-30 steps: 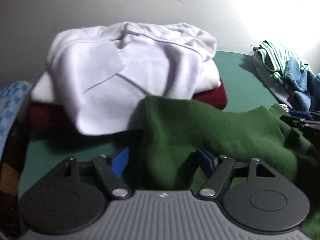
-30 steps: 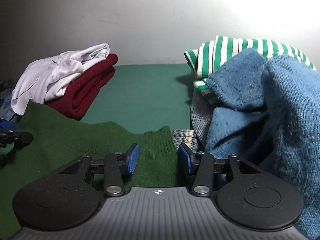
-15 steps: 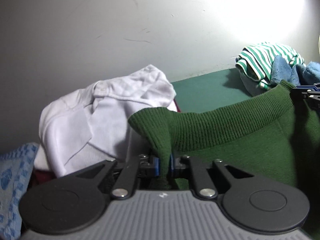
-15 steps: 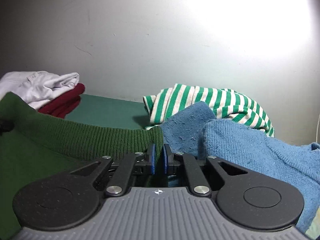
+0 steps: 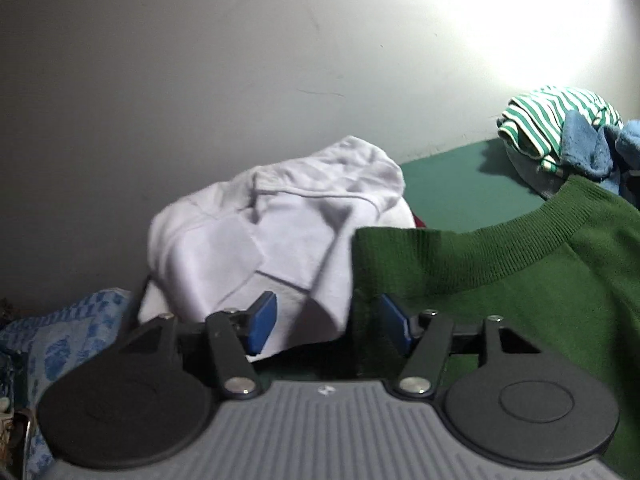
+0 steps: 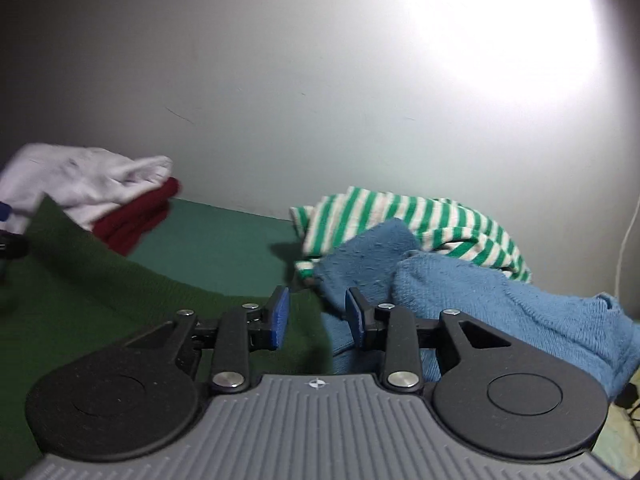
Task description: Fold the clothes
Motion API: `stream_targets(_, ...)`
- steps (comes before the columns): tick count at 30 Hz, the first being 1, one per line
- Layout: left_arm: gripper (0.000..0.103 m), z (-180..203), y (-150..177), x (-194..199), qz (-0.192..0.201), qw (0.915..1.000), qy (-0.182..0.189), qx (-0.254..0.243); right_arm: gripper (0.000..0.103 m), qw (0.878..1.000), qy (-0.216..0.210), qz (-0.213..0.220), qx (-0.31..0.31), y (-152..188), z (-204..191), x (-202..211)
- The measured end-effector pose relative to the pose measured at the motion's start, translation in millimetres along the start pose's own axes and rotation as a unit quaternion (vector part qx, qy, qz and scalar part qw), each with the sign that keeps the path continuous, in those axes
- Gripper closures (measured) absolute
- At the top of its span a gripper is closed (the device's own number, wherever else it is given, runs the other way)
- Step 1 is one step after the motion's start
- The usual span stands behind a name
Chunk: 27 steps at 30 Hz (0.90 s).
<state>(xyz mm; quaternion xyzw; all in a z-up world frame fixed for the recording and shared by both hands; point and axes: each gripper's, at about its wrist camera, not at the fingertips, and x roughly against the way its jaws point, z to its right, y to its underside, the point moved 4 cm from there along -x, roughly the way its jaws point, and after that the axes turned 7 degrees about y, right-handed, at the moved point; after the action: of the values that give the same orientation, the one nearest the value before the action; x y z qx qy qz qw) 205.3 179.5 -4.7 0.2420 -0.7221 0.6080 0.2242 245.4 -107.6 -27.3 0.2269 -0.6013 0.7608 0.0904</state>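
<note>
Both grippers stand with jaws apart over a green sweater (image 5: 520,280) spread on a green table (image 5: 452,192), its ribbed hem stretched between them. The left gripper (image 5: 328,322) sits at the hem's left corner, cloth brushing its right pad; the right gripper (image 6: 316,314) sits at the other corner, holding nothing.

Whichever fold comes next, it looks best done with both corners pinched on the thick ribbing and moved level and together, since the soft knit sags and creases easily.

Far left, a smooth white top (image 5: 280,232) lies folded on a dark red knit (image 6: 136,216). On the right, a striped shirt (image 6: 400,220) and nubbly blue sweater (image 6: 480,304) lie crumpled in a heap.
</note>
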Motion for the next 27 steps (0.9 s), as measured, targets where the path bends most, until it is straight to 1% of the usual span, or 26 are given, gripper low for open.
stream_targets(2, 0.041, -6, 11, 21, -0.003, 1.0000, -0.005, 0.005, 0.070, 0.999, -0.048, -0.020, -0.005, 8, -6, 28)
stream_targets(3, 0.049, -4, 19, 32, -0.006, 0.9999, 0.006, 0.013, 0.069, 0.997, -0.065, -0.037, -0.004, 16, -11, 39)
stream_targets(6, 0.050, 10, 46, 64, -0.017, 0.9986, 0.044, 0.025, 0.070, 0.989, -0.116, -0.085, -0.015, 42, -26, 68)
stream_targets(7, 0.050, 19, 56, 73, -0.019, 0.9980, 0.056, 0.024, 0.071, 0.988, -0.121, -0.097, -0.023, 50, -29, 73)
stream_targets(9, 0.050, 37, 75, 87, -0.031, 0.9957, 0.081, 0.031, 0.072, 0.985, -0.121, -0.114, -0.043, 66, -34, 81)
stream_targets(11, 0.050, 50, 93, 96, -0.046, 0.9927, 0.104, 0.040, 0.083, 0.983, -0.117, -0.129, -0.062, 80, -37, 87)
stream_targets(12, 0.053, 56, 103, 97, -0.055, 0.9915, 0.111, 0.041, 0.088, 0.982, -0.112, -0.134, -0.071, 85, -37, 90)
stream_targets(13, 0.060, 62, 112, 97, -0.066, 0.9903, 0.116, 0.040, 0.088, 0.981, -0.105, -0.140, -0.079, 91, -35, 92)
stream_targets(14, 0.063, 66, 120, 97, -0.075, 0.9894, 0.118, 0.039, 0.088, 0.980, -0.098, -0.148, -0.086, 96, -33, 95)
stream_targets(17, 0.068, 71, 141, 95, -0.097, 0.9886, 0.111, 0.033, 0.090, 0.978, -0.074, -0.164, -0.106, 111, -22, 106)
stream_targets(18, 0.067, 70, 144, 95, -0.095, 0.9895, 0.105, 0.031, 0.094, 0.978, -0.066, -0.162, -0.110, 115, -17, 110)
stream_targets(22, 0.067, 58, 149, 98, -0.091, 0.9926, 0.074, 0.031, 0.095, 0.980, -0.024, -0.161, -0.116, 125, 1, 123)
stream_targets(23, 0.067, 55, 149, 100, -0.091, 0.9935, 0.062, 0.028, 0.095, 0.980, -0.024, -0.159, -0.116, 126, 1, 129)
stream_targets(24, 0.071, 53, 149, 104, -0.089, 0.9940, 0.055, 0.029, 0.095, 0.981, -0.032, -0.155, -0.116, 127, -2, 138)
stream_targets(25, 0.074, 53, 147, 111, -0.082, 0.9942, 0.060, 0.035, 0.087, 0.981, -0.040, -0.151, -0.116, 127, -5, 148)
stream_targets(27, 0.073, 56, 144, 133, -0.057, 0.9944, 0.077, 0.044, 0.087, 0.981, -0.057, -0.144, -0.115, 128, -12, 166)
